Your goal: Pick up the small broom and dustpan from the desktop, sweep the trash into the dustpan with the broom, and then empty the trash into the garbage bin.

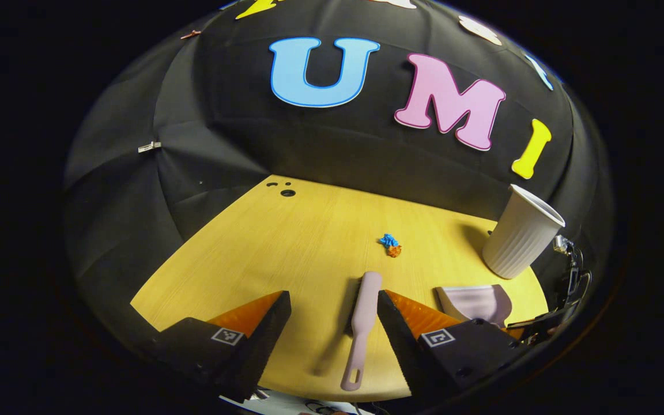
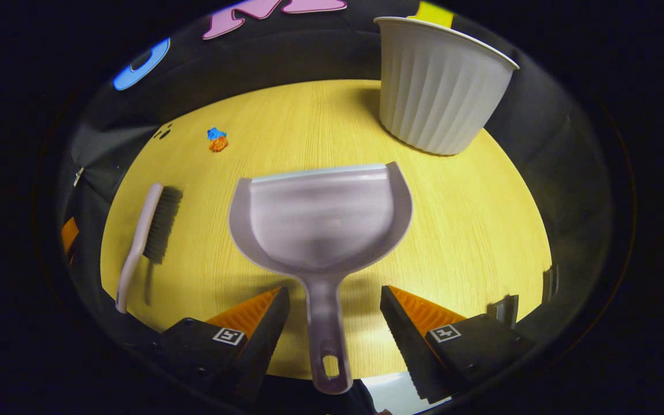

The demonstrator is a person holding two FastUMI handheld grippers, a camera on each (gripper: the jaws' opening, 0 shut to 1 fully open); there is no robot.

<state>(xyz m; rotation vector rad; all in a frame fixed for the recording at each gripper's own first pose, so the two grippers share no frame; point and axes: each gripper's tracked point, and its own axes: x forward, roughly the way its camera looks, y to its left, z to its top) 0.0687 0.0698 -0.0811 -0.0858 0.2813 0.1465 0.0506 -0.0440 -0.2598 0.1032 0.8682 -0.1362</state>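
Note:
A small pale pink broom [image 1: 361, 323] lies on the yellow wooden desktop [image 1: 286, 242], its handle between the spread fingers of my left gripper [image 1: 334, 302], which is open and not touching it. Blue and orange trash scraps [image 1: 391, 244] lie farther out on the desk. In the right gripper view, the pale pink dustpan [image 2: 320, 219] lies flat, its handle [image 2: 325, 331] running back between the fingers of my open right gripper [image 2: 335, 297]. The broom [image 2: 146, 236] lies to its left, bristles facing right, and the scraps [image 2: 217, 140] sit beyond it.
A white ribbed garbage bin [image 2: 438, 86] stands at the desk's far right; it also appears in the left gripper view [image 1: 521, 233], beyond the dustpan [image 1: 473, 302]. Small holes [image 1: 286, 191] mark the far left corner. Black cloth walls the desk's back and sides.

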